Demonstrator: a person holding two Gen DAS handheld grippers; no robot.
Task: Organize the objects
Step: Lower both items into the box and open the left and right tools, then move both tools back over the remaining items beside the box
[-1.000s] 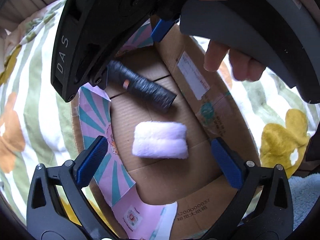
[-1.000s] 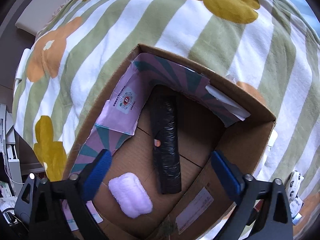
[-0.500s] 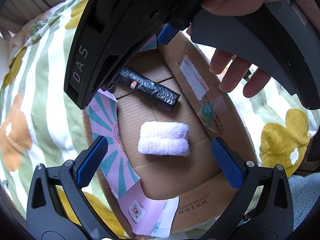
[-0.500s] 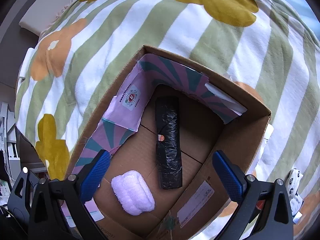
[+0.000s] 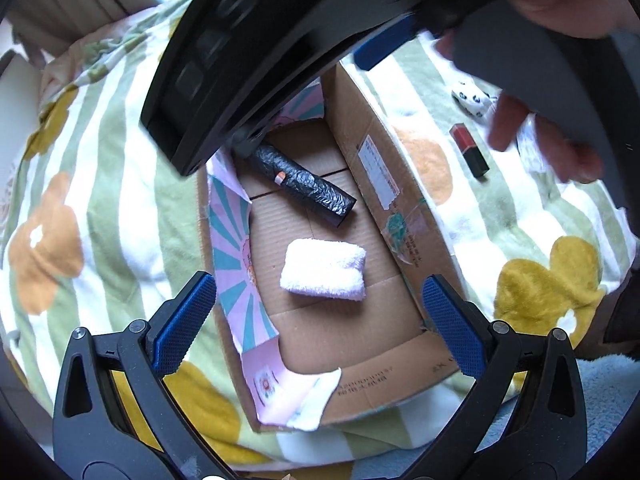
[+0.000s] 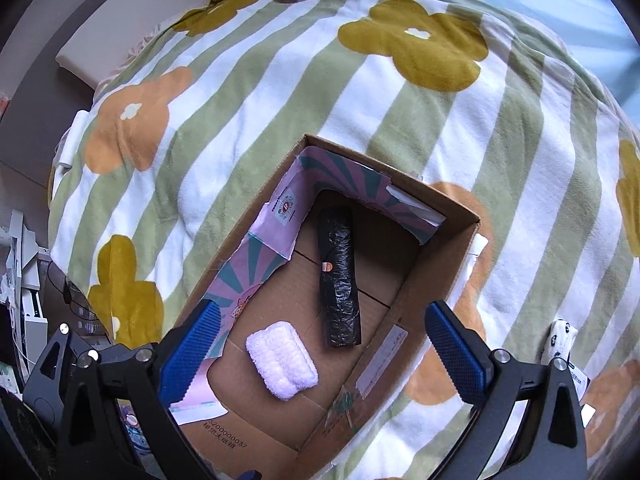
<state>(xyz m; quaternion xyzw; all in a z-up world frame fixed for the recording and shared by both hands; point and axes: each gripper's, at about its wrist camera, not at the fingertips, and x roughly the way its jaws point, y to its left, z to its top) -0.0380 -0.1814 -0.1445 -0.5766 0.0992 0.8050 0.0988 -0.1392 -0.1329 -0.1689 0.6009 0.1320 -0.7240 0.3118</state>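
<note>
An open cardboard box lies on a striped flower blanket. Inside it are a black roll of bags and a folded white towel, lying apart. My left gripper hovers open above the box's near end, holding nothing. The right wrist view looks down on the same box, with the black roll and the towel on its floor. My right gripper is open and empty above them. A person's hand holds the right gripper's black housing, which hides the box's far end.
A small red and black box and a white patterned item lie on the blanket to the right of the cardboard box. The patterned item also shows beside the right finger. Pink striped paper lines the box's left wall.
Both grippers have pulled up and away from the box, which now looks smaller. The right gripper's housing and hand have shifted up and right, uncovering the items on the blanket.
</note>
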